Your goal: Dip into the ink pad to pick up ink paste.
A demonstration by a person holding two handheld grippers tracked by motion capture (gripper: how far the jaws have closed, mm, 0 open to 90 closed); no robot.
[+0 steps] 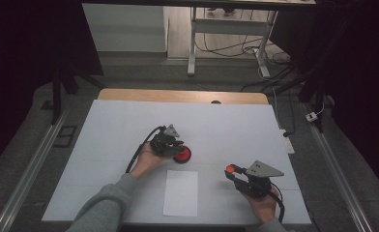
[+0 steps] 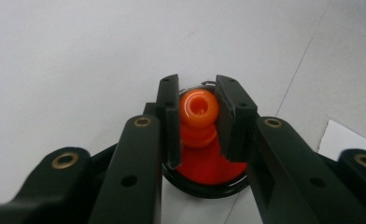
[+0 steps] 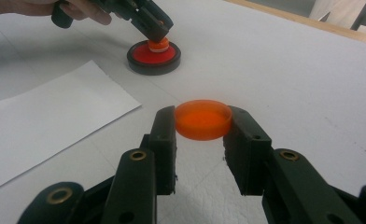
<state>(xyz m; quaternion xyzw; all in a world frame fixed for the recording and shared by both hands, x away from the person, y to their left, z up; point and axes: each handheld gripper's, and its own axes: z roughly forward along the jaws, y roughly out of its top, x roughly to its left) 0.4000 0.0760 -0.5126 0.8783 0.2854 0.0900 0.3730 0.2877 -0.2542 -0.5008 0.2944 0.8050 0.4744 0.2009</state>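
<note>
1. Nearest the person, the right gripper [image 1: 232,173] has its jaws clamped on an orange cap [image 3: 203,119]: a shallow, round, translucent plastic lid with a smooth, glossy wall, gripped on its two sides and held above the table.
2. Just left of that hand lies a sheet of paper [image 1: 181,192], flat, rectangular and matt, its long side running away from the person, near the table's front edge.
3. Farther in, the left gripper [image 1: 177,148] points down on a round stamp pad [image 1: 182,154]: a black disc with a red, shiny inner face, resting on the table just beyond the paper's far corner.
4. Its jaws are pressed together on an orange knob [image 2: 199,108], a rounded, ring-shaped plastic piece with a hollow centre, standing upright in the middle of the red face.
5. The black jaws hide the knob's sides and part of the pad.
6. The table [image 1: 236,125] has a white, faintly grainy cover; a bare wooden edge [image 1: 182,95] shows at its far side.
7. Beyond it are metal desk legs [image 1: 192,43] and loose cables [image 1: 236,47] on the floor.
</note>
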